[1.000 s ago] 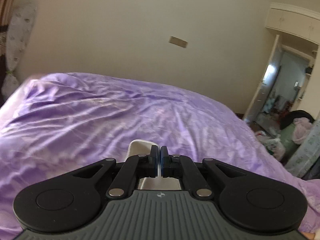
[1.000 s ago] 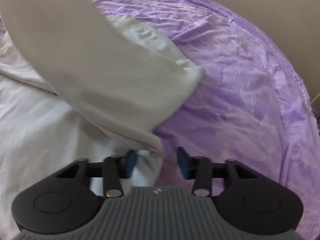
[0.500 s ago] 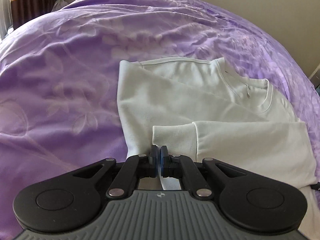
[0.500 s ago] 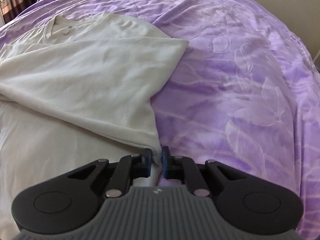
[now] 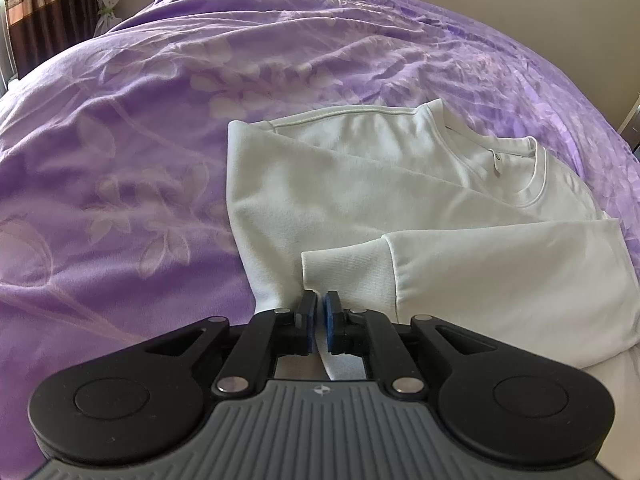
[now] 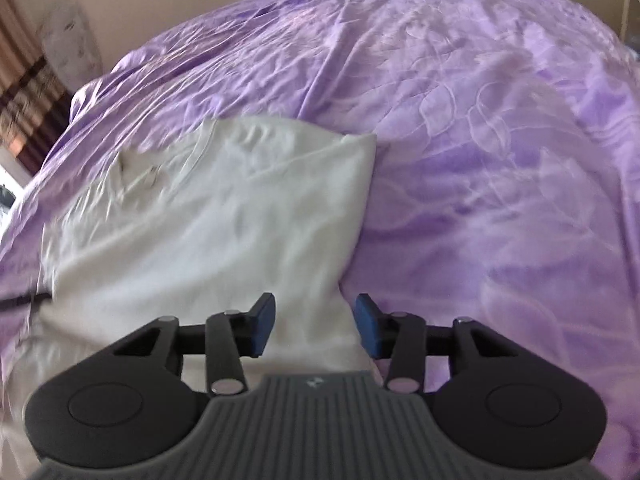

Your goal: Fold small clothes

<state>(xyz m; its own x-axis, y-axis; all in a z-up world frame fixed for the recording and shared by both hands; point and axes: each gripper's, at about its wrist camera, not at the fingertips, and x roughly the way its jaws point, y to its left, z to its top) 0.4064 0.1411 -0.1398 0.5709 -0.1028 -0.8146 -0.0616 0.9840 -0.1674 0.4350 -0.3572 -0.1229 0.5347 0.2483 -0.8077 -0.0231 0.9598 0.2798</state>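
Presently, item one: white sweatshirt [image 5: 360, 184], long-sleeved, crew neck, lying on the purple bedspread [image 5: 120, 160] near the edge of the bed closest to the cameras, partly folded. One sleeve [image 5: 500, 276] lies across the body, its ribbed cuff [image 5: 344, 276] pointing toward the left tongs. The side panel on the left is turned in, giving a straight folded edge against the bedspread.

Left tongs [image 5: 319, 322]: nearly closed, only a narrow slit between the blue pads, with a thin strip of white cloth running between them just below the cuff; judged to be pinching the sweatshirt lightly or on the point of letting go.

Right tongs [image 6: 315, 326]: spread wide, gripping nothing; the right-hand folded edge of the sweatshirt [image 6: 224, 232] lies beneath and between the pads. This view is blurred.

Step in hand, by judgement: the sides and sleeve are laid in, and the lengthwise fold is about finished. The next move probably calls for both tongs to take the near hem at its two corners and carry it up toward the collar [image 5: 536, 176], keeping the layers square so the sleeve does not slide out.

Markings: a small tag [image 5: 496, 162] hangs inside the neckline, too small to read. No brand or print is visible on the garment. A small emblem sits on each gripper body, illegible.
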